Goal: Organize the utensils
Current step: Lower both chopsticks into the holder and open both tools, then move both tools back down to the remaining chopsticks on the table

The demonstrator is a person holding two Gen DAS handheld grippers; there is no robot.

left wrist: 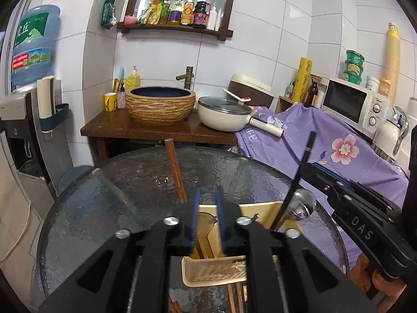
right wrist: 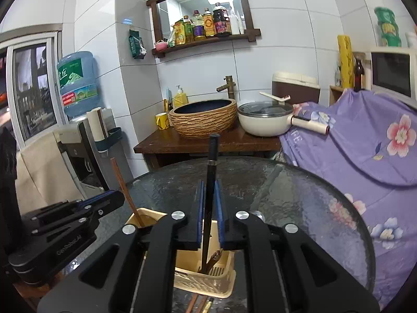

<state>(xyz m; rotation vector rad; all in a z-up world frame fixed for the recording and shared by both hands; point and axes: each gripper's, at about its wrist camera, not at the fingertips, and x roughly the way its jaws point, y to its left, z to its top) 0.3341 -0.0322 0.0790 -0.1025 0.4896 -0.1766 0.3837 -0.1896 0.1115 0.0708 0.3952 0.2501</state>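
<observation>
Beige utensil caddy [right wrist: 208, 281] holds black chopstick [right wrist: 211, 172], brown chopstick [right wrist: 125, 190]

**Kitchen Corner Around the Woven Basin**

A woven-textured basin [left wrist: 160, 105] sits on a dark wooden counter [left wrist: 109, 127]. Behind it rises a bronze faucet [left wrist: 187, 74]; left of it stand a yellow mug [left wrist: 110, 101] and soap dispenser [left wrist: 133, 78]. Right of it rests a cream lidded pan [left wrist: 224, 113]. Above hangs a bottle-laden mirror shelf [left wrist: 177, 27]. Far left, a water jug [left wrist: 34, 44]; far right, a microwave [left wrist: 351, 101].

White tiled walls [left wrist: 260, 52]; wooden-framed mirror shelf [left wrist: 179, 5]; dark wood washstand [left wrist: 156, 130]; window [right wrist: 31, 88] at left.
</observation>
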